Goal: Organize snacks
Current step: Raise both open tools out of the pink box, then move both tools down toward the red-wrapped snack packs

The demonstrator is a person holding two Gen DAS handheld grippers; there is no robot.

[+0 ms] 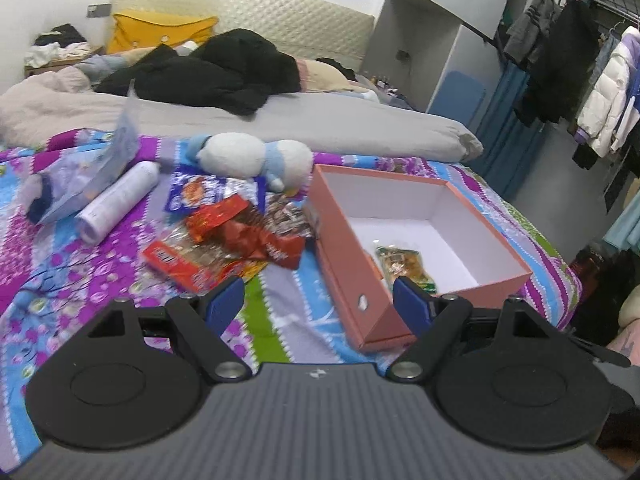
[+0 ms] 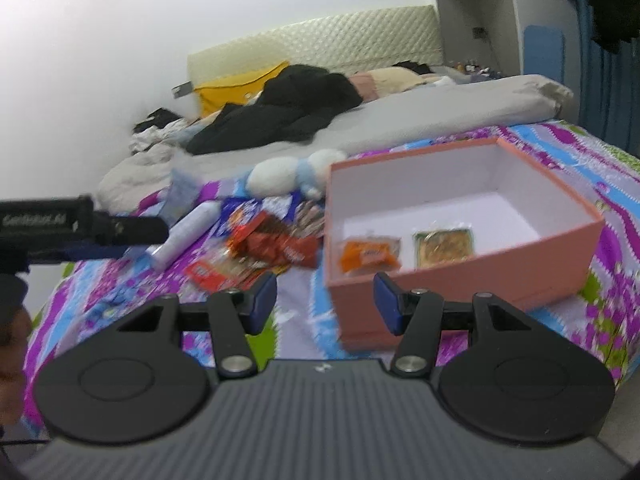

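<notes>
Both my tongs empty, jaws apart: left gripper [image 1: 318,304] wide, right gripper [image 2: 325,300] narrower. Pink box [image 2: 460,280] sits right of centre on the patterned bedspread [image 1: 80,264], holding an orange packet [image 2: 370,254] and a green packet [image 2: 442,246]. Loose snack pile [image 1: 236,240] lies just left of the box.

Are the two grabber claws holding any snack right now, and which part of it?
No. The left gripper and the right gripper both stand open with nothing between their fingers. The snack pile lies on the bed, and two packets sit in the pink box.
</notes>
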